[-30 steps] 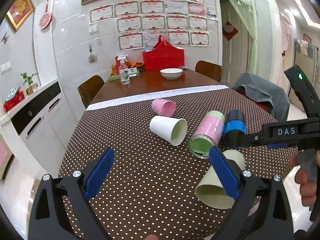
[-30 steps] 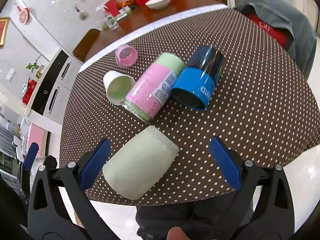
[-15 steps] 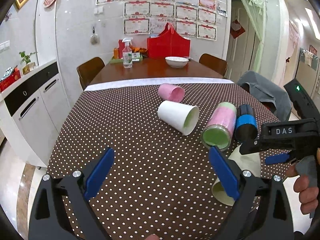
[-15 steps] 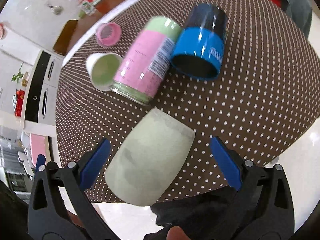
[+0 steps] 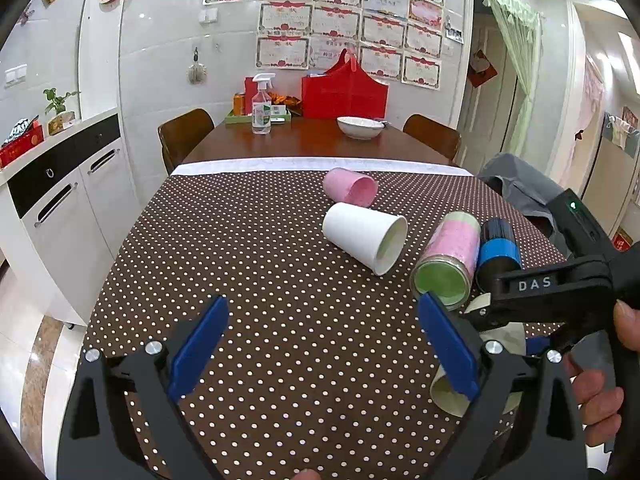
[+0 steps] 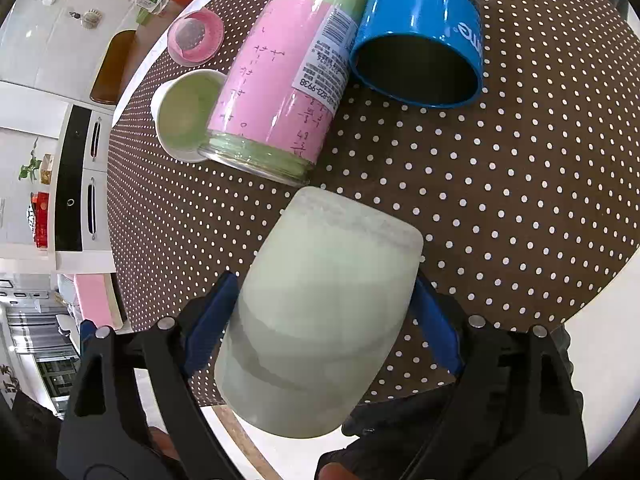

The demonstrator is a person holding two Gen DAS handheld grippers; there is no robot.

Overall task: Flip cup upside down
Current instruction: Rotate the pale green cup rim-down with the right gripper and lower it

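Two blue pads of the right gripper (image 6: 324, 316) clamp the pale-green frosted tumbler (image 6: 320, 320) mid-body near the table's near edge, likely light, stiff, slick, while the left gripper (image 5: 320, 348) gapes empty.

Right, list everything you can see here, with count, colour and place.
pale green cup: 1, frosted pale green, on its side at the near table edge, between the right gripper's pads
pink-and-green jar: 1, pink label, green ends, on its side just beyond the cup
blue-and-black cup: 1, on its side, right of the jar
white paper cup: 1, white, on its side, left of the jar
pink cup: 1, pink, on its side, farthest back
tablecloth: 1, brown with white dots, over the table
white bowl: 1, on the bare wood beyond
spray bottle: 1, clear, far end
red bag: 1, by the wall
left gripper: 1, black with blue pads, open over bare cloth
right gripper: 1, black with blue pads, against the pale green cup's sides
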